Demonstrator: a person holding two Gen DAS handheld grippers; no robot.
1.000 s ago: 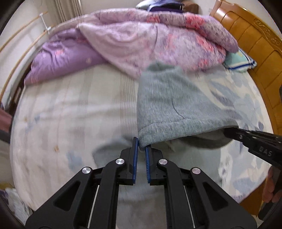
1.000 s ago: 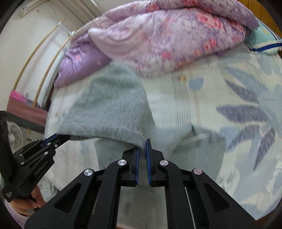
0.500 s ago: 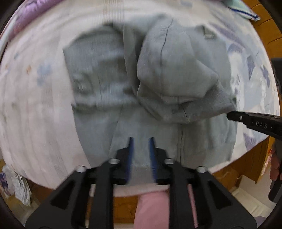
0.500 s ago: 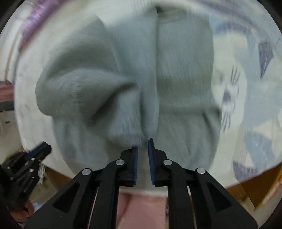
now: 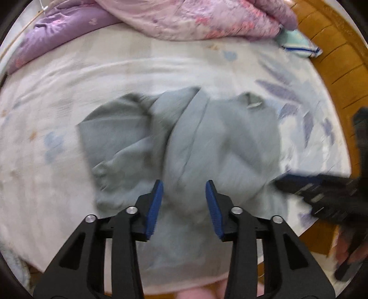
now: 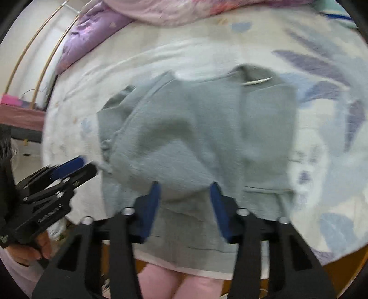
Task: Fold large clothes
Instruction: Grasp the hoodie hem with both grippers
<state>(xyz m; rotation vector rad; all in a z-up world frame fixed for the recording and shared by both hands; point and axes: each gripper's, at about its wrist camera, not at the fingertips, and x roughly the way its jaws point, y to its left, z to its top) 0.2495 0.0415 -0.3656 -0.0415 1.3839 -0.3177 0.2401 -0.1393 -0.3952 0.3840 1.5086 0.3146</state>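
A grey knitted sweater lies folded over itself on the bed near its front edge; the same sweater fills the middle of the right wrist view. My left gripper hovers over its near part, jaws opening, the pads not pressing the cloth. My right gripper hangs likewise above the folded hem, jaws opening and nothing gripped. In the left wrist view the right gripper shows at the right edge. The left gripper appears at the left of the right wrist view, a hand holding it.
A purple and pink floral quilt is heaped at the back of the bed. A light blue pillow lies by the wooden headboard. The pale leaf-print sheet lies to the left of the sweater.
Both grippers let go of the sweater's hem and opened. The lifted part dropped onto the rest of the sweater, and both hands came down toward the bed's front edge.
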